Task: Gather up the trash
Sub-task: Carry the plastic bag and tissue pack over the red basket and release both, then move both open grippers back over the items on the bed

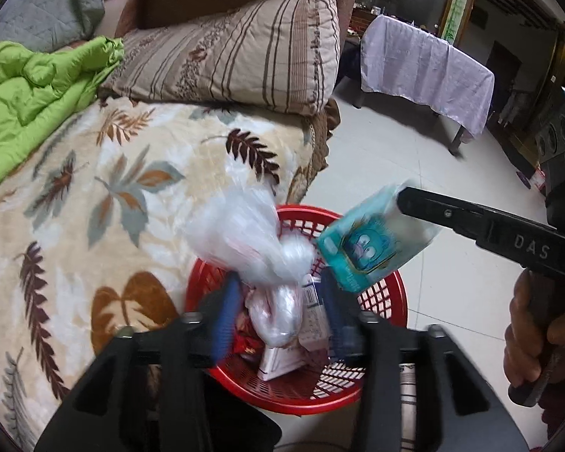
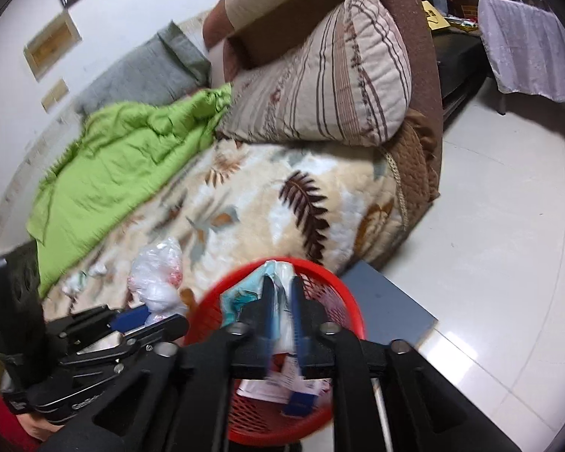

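Note:
A red mesh basket (image 1: 395,301) (image 2: 342,293) stands beside the bed with cartons and wrappers inside. Over it, my left gripper (image 1: 280,278) (image 2: 139,318) is open, its blue pads wide on either side of a knotted clear plastic bag (image 1: 245,233) (image 2: 158,267), which looks blurred and loose between them. My right gripper (image 2: 282,282) (image 1: 401,197) reaches in from the right above the basket. Its jaws stand slightly apart around the edge of a teal tissue pack (image 1: 369,252) (image 2: 245,293), also blurred; the pads do not seem to press on it.
The bed carries a leaf-print blanket (image 1: 94,207), a green quilt (image 1: 30,90) and a striped pillow (image 1: 229,52). Crumpled white scraps (image 2: 98,269) lie on the blanket. A grey board (image 2: 388,301) sits under the basket on the tiled floor (image 1: 414,158). A cloth-covered table (image 1: 425,64) stands behind.

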### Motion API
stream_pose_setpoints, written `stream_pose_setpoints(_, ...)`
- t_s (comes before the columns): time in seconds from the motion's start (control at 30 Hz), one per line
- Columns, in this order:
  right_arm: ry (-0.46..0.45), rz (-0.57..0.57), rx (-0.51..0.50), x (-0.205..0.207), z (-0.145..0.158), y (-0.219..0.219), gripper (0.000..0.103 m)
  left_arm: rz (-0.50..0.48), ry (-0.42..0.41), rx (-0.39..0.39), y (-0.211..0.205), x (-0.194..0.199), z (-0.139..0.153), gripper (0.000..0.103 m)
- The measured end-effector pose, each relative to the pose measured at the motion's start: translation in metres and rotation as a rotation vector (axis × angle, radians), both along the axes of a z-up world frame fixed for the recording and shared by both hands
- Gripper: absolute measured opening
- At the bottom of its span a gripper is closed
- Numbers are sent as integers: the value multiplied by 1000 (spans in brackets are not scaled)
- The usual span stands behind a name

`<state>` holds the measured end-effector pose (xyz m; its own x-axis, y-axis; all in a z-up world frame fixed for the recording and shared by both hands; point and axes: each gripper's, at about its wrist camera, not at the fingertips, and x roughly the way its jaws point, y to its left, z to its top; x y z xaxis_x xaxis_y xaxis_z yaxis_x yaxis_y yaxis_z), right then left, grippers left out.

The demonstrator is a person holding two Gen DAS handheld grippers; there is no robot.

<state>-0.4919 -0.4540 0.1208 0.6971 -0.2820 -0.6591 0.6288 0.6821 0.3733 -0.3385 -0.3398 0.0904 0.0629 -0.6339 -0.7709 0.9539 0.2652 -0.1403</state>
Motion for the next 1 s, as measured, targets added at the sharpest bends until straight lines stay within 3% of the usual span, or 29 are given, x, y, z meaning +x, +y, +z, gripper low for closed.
stream_pose_setpoints(0.03, -6, -9, 3, -2, 0, 0, 42, -3, 2, -7, 2, 0, 1, 50)
stream_pose_setpoints(0.2, -46, 7, 2, 4, 10, 1, 42, 32, -6, -33, 16, 12, 13, 51)
stream_pose_setpoints(0.4, -73, 126, -16, 49, 24, 20, 42, 171, -8, -86, 54, 56, 33, 51)
stream_pose_setpoints(0.67, -67, 417, -30, 165, 34, 84, 42, 485, -34, -128, 156, 148, 50, 55)
stream_pose_setpoints(1.0, 14, 784, -54, 336, 26, 180, 48, 875, -50, -88, 305, 250, 32, 57)
